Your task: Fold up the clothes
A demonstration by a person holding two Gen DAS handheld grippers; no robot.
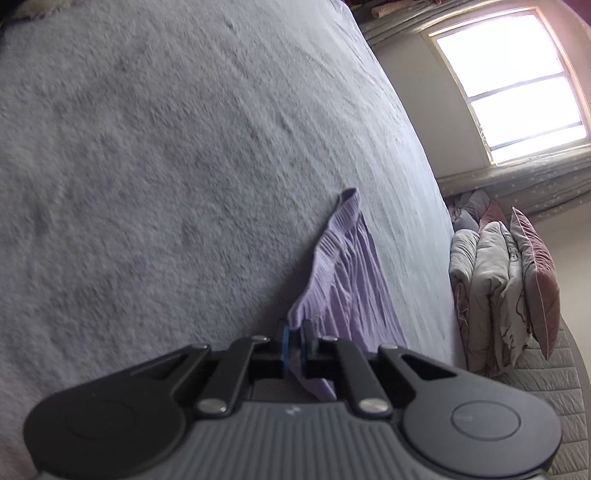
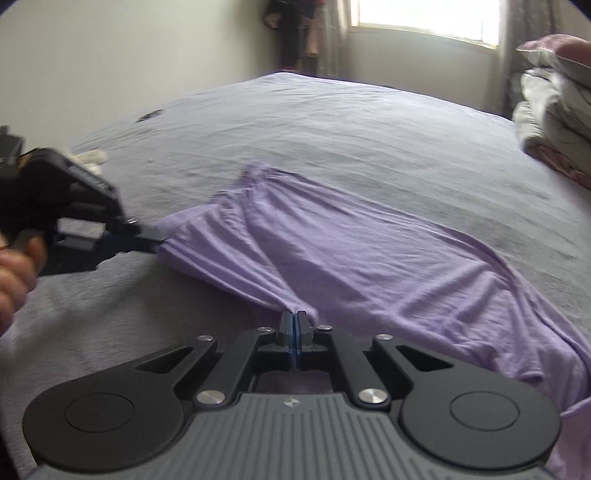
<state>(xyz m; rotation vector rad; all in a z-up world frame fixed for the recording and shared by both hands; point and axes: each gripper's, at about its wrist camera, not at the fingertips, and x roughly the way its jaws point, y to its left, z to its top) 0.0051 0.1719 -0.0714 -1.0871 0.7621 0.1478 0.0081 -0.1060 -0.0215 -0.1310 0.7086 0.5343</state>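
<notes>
Lilac garment point(image 2: 332, 258) on grey bedsheet point(image 2: 332, 122), pinched in jaws of left gripper point(image 1: 294, 332) and right gripper point(image 2: 294, 318).

A wide bed point(image 2: 332, 129) fills most of both views, covered by a grey, lightly creased sheet. Plain pale walls point(image 2: 129, 48) enclose the room. One window point(image 1: 513, 81) admits strong daylight, blown out to white; a pale frame with horizontal bars divides it. Patterned curtains point(image 1: 535, 173) hang alongside it. A stack of folded grey and pink bedding point(image 1: 491, 295) sits beyond the bed edge, with a pink cushion point(image 1: 535, 280) leaning against it. A quilted grey surface point(image 1: 546, 384) lies beneath the stack. Dark items point(image 2: 295, 33) hang in the far corner, indistinct.
</notes>
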